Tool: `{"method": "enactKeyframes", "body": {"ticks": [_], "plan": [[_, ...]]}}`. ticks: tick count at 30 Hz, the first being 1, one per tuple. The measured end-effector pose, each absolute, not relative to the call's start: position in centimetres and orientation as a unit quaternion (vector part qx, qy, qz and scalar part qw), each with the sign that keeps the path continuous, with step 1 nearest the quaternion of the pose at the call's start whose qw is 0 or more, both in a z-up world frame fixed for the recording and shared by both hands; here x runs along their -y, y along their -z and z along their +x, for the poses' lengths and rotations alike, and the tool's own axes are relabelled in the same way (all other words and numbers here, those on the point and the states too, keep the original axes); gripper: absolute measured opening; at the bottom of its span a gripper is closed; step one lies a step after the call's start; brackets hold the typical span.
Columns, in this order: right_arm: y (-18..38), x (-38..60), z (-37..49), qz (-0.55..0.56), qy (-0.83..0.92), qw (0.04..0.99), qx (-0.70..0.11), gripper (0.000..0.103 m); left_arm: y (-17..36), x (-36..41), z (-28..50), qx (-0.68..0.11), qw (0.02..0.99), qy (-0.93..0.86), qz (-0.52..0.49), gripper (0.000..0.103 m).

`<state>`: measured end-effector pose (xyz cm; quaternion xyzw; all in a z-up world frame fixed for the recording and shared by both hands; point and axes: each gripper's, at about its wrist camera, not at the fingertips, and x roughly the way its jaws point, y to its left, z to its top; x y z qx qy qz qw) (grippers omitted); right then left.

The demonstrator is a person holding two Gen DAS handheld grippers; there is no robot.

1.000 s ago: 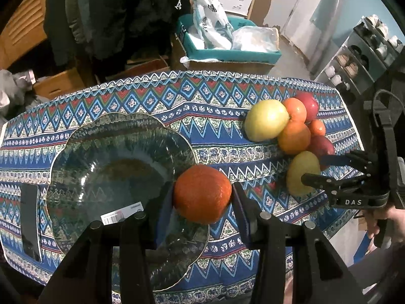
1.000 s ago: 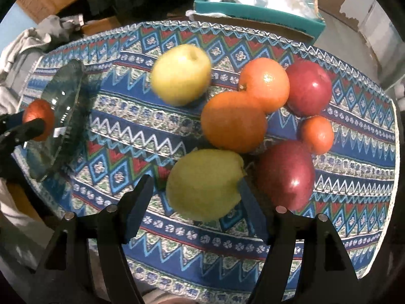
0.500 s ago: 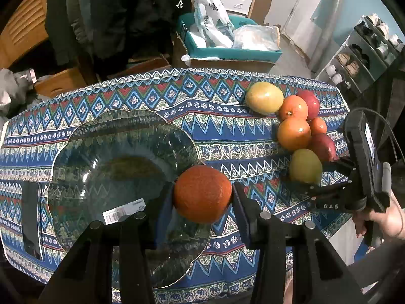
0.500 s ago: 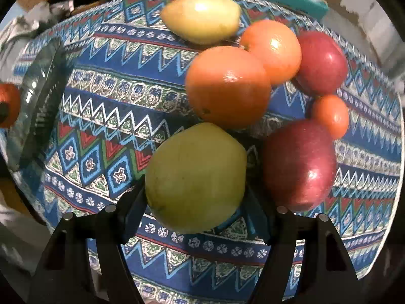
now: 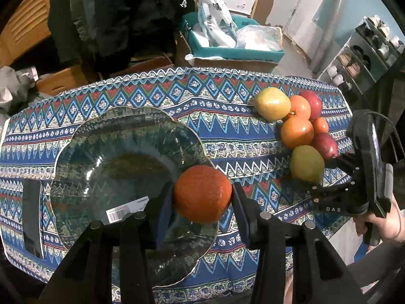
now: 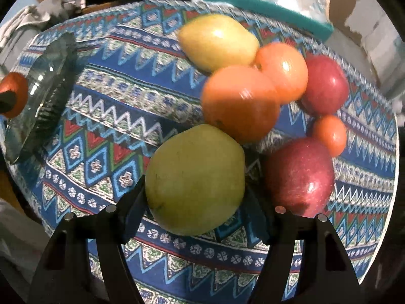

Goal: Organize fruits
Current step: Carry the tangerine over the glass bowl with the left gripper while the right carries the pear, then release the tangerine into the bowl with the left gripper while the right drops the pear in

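Observation:
My left gripper [image 5: 202,195] is shut on a dark orange [image 5: 202,193] and holds it over the right rim of a clear glass plate [image 5: 106,152]. My right gripper [image 6: 195,190] is shut on a green-yellow pear [image 6: 195,179], also seen in the left wrist view [image 5: 306,163], at the near edge of a fruit cluster. The cluster holds a yellow pear [image 6: 217,41], two oranges [image 6: 240,101] [image 6: 283,71], two red apples [image 6: 325,83] [image 6: 298,177] and a small tangerine [image 6: 330,134].
A round table with a blue patterned cloth [image 5: 227,131] carries everything. A teal box with bags [image 5: 227,43] stands behind the table. A shoe rack [image 5: 367,50] is at the far right. A dark strip [image 5: 31,215] lies left of the plate.
My right gripper closed in around the green-yellow pear and has gripped it. My left gripper kept holding the dark orange over the plate's rim, nearly still.

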<state>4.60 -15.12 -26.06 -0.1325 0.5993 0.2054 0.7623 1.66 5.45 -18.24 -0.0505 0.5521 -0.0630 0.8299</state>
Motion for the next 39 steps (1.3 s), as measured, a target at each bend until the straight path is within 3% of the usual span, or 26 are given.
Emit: {"method": "enactKeyframes", "body": {"ticks": [22, 39], "plan": [[17.4, 6.2, 3.9, -0.104, -0.291, 0.803, -0.51, 0.071, 17.6, -12.9, -0.3, -0.535, 0.84, -0.007, -0.088, 0.046], [19.4, -3.4, 4.2, -0.117, -0.355, 0.764, -0.526, 0.071, 21.5, -17.7, -1.0, -0.564, 0.817, -0.049, -0.108, 0.046]]}}
